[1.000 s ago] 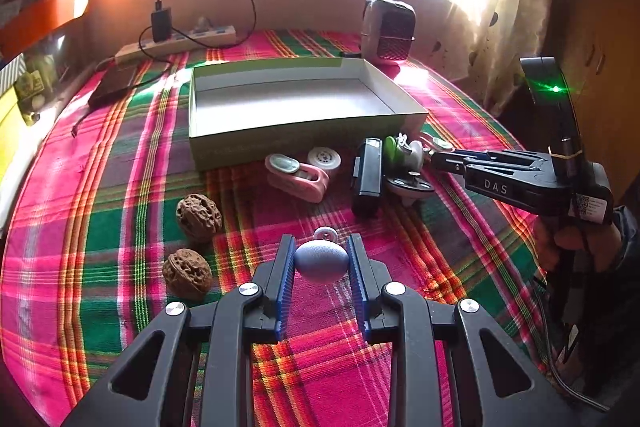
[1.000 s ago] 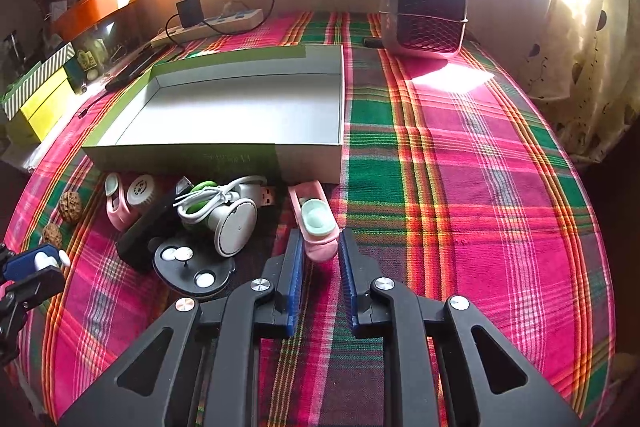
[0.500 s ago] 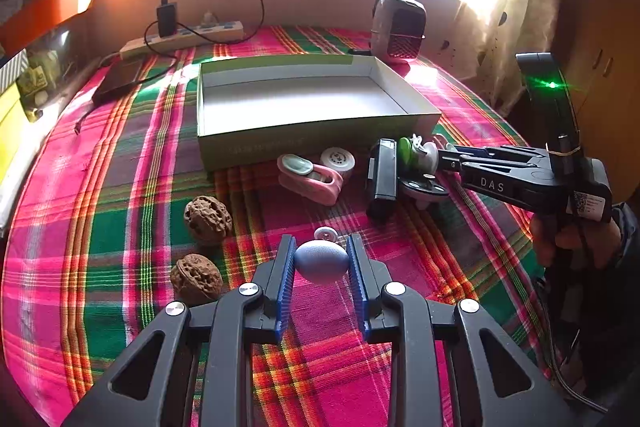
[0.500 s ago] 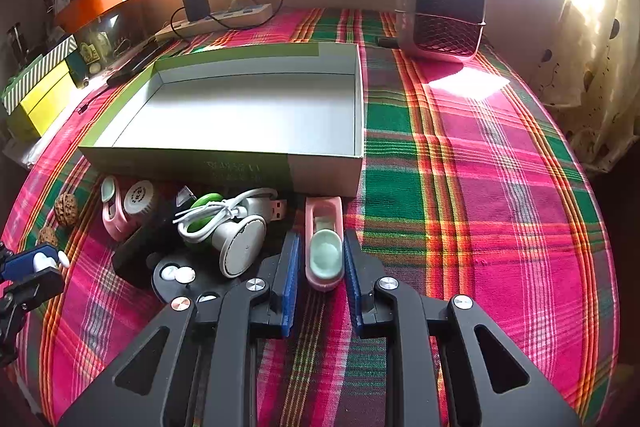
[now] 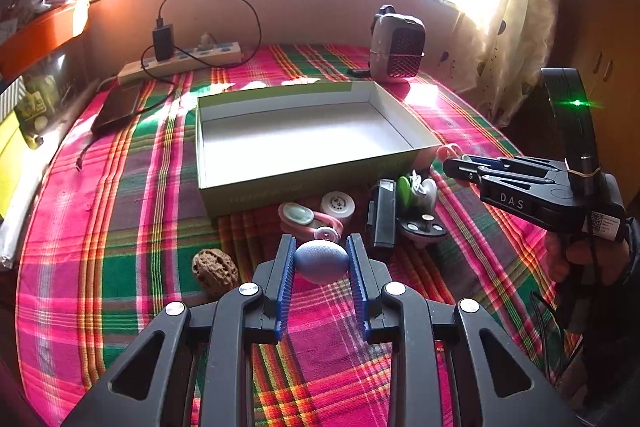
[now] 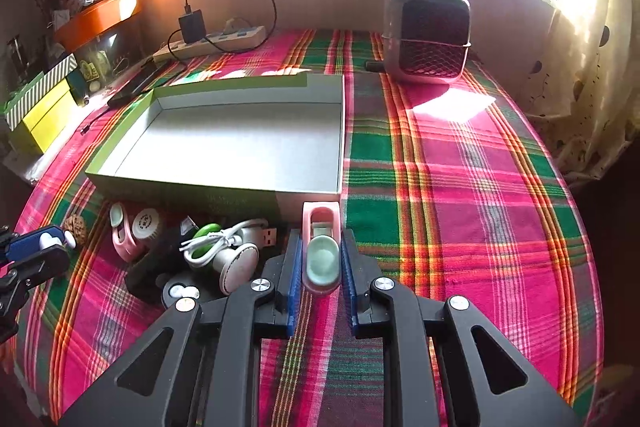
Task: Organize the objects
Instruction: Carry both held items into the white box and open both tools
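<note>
While sunlight pours through the window, the left wrist view looks down over a plaid tablecloth. The left gripper is closed partway on a blue egg-shaped object, its blue pads pressed to either side, the egg carried clear of the cloth. Just left of it lies a walnut. Ahead stands an open green box with a bare white floor. Along its near wall sit a pink clip, a round white cap, a black rectangular device and a white gadget with a green part. On the right, the right gripper reaches toward the box's corner, held by a hand.

From the right wrist view, the right gripper is clamped tight on a pink clip with a pale green pad, which points at the box and sits just short of its near right corner. To the left lie a coiled white cable, the other pink clip and the cap. The left gripper shows at the far left edge. A small heater stands beyond the box.
</note>
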The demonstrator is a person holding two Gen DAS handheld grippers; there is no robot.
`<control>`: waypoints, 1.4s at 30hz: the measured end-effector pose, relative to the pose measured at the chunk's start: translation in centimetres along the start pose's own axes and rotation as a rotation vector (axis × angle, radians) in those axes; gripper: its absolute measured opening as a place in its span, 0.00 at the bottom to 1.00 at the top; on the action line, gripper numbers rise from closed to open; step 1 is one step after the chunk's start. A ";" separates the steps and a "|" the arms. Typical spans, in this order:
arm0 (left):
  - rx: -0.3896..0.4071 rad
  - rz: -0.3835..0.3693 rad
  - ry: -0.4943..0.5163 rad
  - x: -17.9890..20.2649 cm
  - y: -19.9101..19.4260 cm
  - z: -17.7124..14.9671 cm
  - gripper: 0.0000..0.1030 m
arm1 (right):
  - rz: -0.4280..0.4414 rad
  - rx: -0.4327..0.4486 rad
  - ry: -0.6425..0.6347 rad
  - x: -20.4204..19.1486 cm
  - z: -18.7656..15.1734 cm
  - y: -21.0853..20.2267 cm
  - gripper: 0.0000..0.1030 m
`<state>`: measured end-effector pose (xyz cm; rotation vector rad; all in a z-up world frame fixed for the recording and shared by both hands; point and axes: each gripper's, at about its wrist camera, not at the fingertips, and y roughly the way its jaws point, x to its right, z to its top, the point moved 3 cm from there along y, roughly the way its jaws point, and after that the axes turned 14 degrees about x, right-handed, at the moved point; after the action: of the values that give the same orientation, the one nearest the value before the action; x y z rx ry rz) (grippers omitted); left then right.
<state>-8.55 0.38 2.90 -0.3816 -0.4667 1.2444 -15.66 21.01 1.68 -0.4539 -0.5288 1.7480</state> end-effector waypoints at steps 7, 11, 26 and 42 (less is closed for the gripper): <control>0.012 -0.006 0.007 -0.6 1.7 3.1 0.23 | 0.036 0.023 -0.007 -0.3 3.3 0.1 0.18; 0.018 0.000 0.000 -1.7 3.2 4.9 0.23 | 0.051 0.023 -0.019 -0.9 4.7 1.2 0.18; -0.072 0.077 -0.024 -5.3 11.7 7.3 0.23 | 0.069 -0.061 -0.008 -1.5 6.5 9.0 0.18; -0.137 0.112 -0.010 -5.9 16.1 6.9 0.23 | 0.055 -0.107 -0.042 -1.8 6.1 12.9 0.18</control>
<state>-26.78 -0.58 -0.35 -0.5239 -0.5464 1.3265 -28.90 15.94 -0.62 -0.5123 -0.6475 1.7904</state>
